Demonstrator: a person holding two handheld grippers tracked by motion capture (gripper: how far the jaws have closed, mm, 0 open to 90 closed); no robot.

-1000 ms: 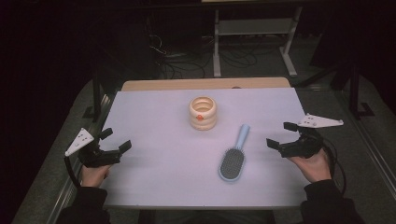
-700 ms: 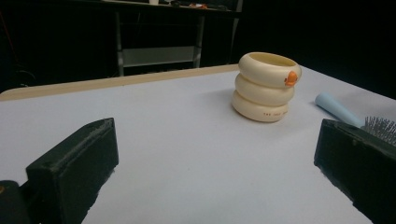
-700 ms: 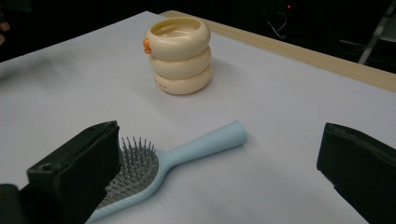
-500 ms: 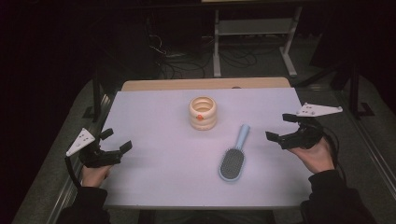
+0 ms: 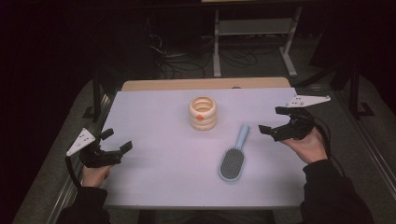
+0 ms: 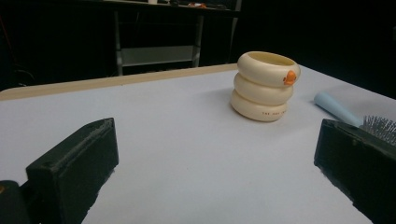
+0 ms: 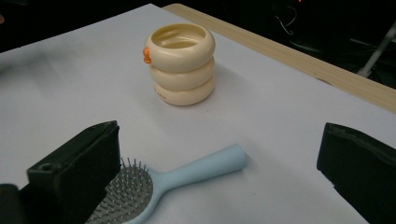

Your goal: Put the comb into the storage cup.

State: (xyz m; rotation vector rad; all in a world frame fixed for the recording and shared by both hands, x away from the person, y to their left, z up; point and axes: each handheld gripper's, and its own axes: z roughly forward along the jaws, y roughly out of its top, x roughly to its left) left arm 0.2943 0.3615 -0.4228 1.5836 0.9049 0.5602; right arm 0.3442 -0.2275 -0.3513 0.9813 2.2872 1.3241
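**Q:** What are your claws doing?

**A:** My right claw (image 5: 276, 122) is spread wide with nothing between its jaws. I hold it over the right side of the counter (image 5: 154, 116), just right of the hairbrush's handle. My left claw (image 5: 115, 143) is also wide open and holds nothing; it sits at the counter's left edge, well apart from everything else.

**Q:** Where is the hairbrush?

**A:** The hairbrush (image 5: 234, 154) lies flat on the white counter, bristles up. Its oval grey head points toward me and its light blue handle points away, angled toward the right claw. In the right gripper view, the hairbrush (image 7: 154, 186) lies just ahead of the jaws, its head beside the left jaw.

**Q:** Anything else on the counter?

**A:** A cream cup (image 5: 203, 112) shaped like three stacked rings stands upright near the middle, beyond the brush and apart from it. It has a small orange knob on its side.
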